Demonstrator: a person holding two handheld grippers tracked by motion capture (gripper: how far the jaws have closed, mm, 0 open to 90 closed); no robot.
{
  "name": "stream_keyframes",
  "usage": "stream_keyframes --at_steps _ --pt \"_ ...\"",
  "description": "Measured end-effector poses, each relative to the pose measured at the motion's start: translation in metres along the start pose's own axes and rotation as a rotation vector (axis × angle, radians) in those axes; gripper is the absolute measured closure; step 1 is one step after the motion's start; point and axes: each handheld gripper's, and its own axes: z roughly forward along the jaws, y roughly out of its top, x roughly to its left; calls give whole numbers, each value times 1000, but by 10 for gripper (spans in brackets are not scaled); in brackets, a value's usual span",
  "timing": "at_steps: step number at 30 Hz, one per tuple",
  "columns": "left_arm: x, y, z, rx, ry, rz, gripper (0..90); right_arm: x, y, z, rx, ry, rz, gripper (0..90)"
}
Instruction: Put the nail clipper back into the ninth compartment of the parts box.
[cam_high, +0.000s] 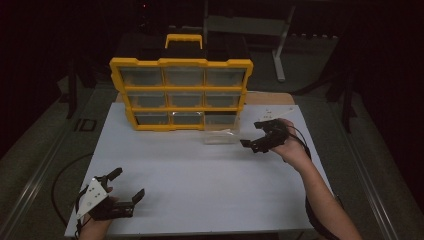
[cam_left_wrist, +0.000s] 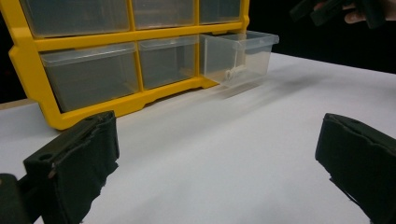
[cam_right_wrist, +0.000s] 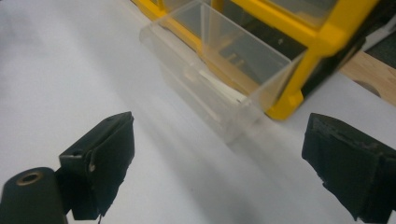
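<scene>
Clear drawer (cam_right_wrist: 219, 74) pulled out of yellow organizer (cam_high: 181, 93), no legible writing.

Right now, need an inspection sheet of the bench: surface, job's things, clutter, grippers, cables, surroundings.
Surface: white tabletop board, bare around the grippers.
Job's things: yellow-framed plastic organiser with clear drawers standing at the far edge; its bottom-right clear plastic drawer is pulled out, a small pale part inside.
Clutter: nothing seen.
Grippers: left gripper open, low at near-left corner; right gripper open, beside the pulled drawer, not touching it.
Cables: black cable looping off the left edge.
Surroundings: dark room, grey metal stand behind.
</scene>
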Motion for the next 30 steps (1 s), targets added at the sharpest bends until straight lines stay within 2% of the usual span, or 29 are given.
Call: stream_keyframes --at_steps 6,14,16,25,30 --pt "0 0 0 -3 1 4 2 3 -15 -6 -1 -24 6 95" --pt "0 0 0 -1 1 1 2 7 -39 -16 -23 -54 40 95" --pt "-1 0 1 0 1 5 2 9 -43 -18 -20 -72 34 95" --pt "0 0 0 -1 1 2 2 17 -63 -28 -43 -82 71 95" --pt "0 0 0 -1 1 3 2 24 -82 -33 -60 -79 100 95"
